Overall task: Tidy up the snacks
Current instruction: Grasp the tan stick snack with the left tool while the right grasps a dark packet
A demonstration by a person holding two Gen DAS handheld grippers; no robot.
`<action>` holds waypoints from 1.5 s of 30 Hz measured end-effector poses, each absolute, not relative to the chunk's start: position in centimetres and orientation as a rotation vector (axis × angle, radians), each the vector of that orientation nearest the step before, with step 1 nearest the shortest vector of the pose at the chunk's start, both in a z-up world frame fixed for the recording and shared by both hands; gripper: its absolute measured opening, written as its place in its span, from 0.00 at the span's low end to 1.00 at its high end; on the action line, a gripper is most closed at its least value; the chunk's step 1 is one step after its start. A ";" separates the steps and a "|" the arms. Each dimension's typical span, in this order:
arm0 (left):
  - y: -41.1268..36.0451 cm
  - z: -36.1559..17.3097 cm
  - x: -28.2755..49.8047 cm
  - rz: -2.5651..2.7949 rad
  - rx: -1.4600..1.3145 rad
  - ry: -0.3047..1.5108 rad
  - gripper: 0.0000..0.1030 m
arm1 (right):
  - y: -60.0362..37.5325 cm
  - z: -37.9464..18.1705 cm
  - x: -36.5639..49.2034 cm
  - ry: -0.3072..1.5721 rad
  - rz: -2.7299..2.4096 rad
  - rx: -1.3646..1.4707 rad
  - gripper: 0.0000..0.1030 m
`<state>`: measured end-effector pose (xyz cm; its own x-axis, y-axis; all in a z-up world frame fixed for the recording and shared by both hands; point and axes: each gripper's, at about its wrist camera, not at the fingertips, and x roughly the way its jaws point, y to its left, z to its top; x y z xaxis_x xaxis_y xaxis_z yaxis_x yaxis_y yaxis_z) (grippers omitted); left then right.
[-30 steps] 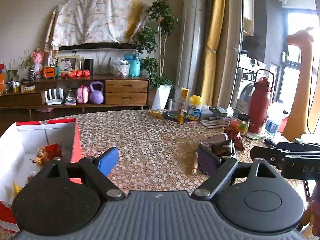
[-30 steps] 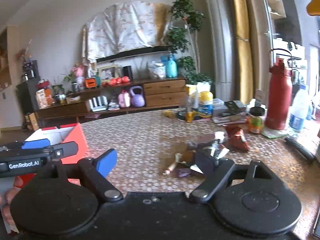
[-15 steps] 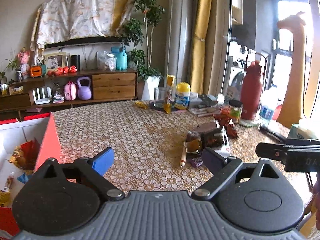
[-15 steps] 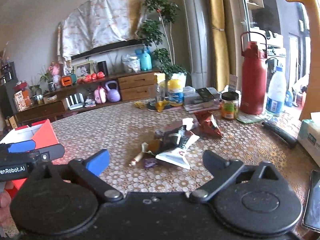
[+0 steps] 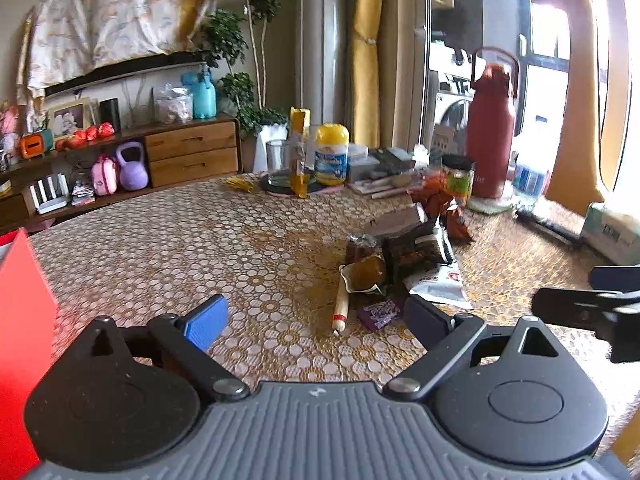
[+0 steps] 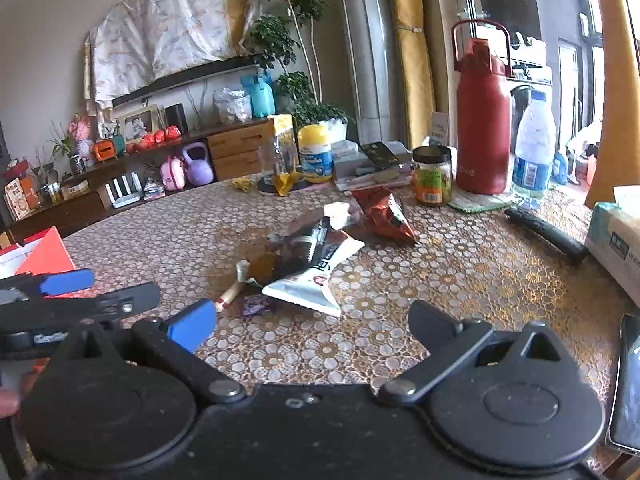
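Observation:
A heap of snacks lies mid-table: a white and black pouch, a red crinkled bag, a brown packet, a thin sausage stick and a small purple candy. My left gripper is open and empty, with the stick and candy just beyond its fingertips. My right gripper is also open and empty, a little short of the pouch. A red and white box stands at the far left. Each gripper shows at the edge of the other's view.
Along the table's far side stand a red flask, a water bottle, a jar, a yellow-lidded bottle and a glass. At the right lie a black rod-like thing, a tissue box and a phone.
Both grippers have swung right and lower toward the snack heap, which now looks nearer. The red box has slid to the left edge. Both pairs of jaws have widened.

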<state>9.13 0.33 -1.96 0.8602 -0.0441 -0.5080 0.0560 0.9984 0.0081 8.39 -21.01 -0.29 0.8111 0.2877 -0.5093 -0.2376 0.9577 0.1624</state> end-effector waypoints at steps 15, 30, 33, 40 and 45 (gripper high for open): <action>0.3 -6.5 17.0 -0.083 0.057 0.629 0.76 | -21.5 -1.9 11.5 0.607 0.263 0.096 1.00; -0.6 -8.2 18.2 -0.158 0.091 0.665 0.31 | -20.5 -2.7 13.5 0.622 0.274 0.095 1.00; -0.8 -8.3 18.2 -0.174 0.095 0.658 0.19 | -20.2 -2.7 14.0 0.616 0.279 0.089 1.00; -1.3 -8.4 17.7 -0.183 0.105 0.646 0.11 | -18.9 -2.5 16.6 0.581 0.303 0.063 1.00; -0.7 -8.3 17.1 -0.176 0.090 0.638 0.10 | -17.9 -2.4 19.4 0.575 0.314 0.058 1.00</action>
<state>17.11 -0.73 -8.25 0.7891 -0.1351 -0.5992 0.1906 0.9812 0.0298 19.43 -17.85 -2.43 0.7929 0.3083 -0.5255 -0.2759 0.9507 0.1413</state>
